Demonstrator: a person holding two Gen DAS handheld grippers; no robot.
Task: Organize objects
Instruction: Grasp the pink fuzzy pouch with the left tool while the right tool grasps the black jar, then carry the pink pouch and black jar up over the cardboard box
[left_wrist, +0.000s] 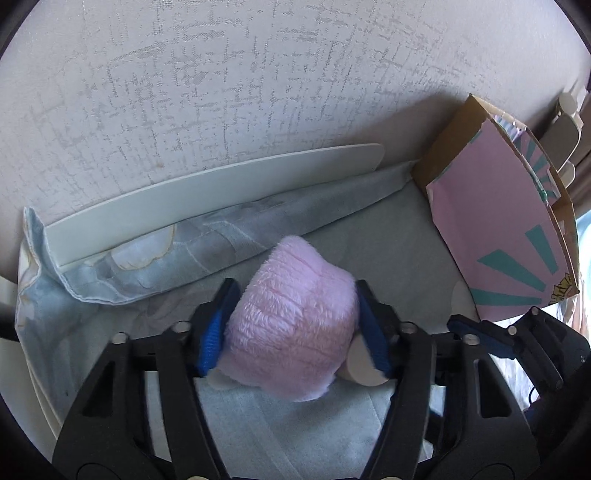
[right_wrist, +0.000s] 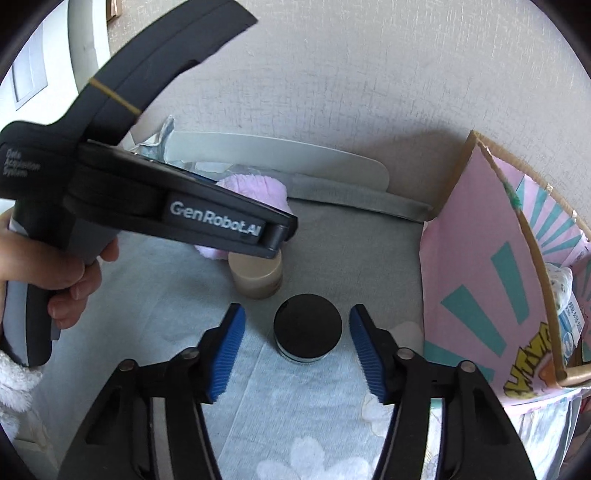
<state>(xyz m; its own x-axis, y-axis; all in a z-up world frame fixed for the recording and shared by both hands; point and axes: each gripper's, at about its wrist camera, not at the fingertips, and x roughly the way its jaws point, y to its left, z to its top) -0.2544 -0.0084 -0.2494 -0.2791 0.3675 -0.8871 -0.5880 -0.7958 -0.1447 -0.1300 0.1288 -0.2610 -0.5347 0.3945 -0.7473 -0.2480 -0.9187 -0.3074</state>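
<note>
Left gripper angled steeply down over a bed covered in pale blue cloth, blue pads on either flank of a fluffy pink plush item; both pads meet the fur, so clamped on it, or very nearly. Beige round jar tucked just behind the plush, beside the right-hand pad; contact between the two not clear. Cream headboard panel along the back, textured wallpaper above. Pink cardboard box with teal rays standing open to the right, well clear of the plush.

Right gripper lower on the same bedding, jaws apart, a black-lidded round jar standing upright between them. Clear gap on each side, neither blue pad touching the jar. Beige jar just beyond it, partly hidden beneath the black body of the left gripper, which crosses the upper left of the view with a hand wrapped round its grip. Pink plush visible behind that body, near the headboard. Pink box to the right of the black-lidded jar, a few packets showing inside.
</note>
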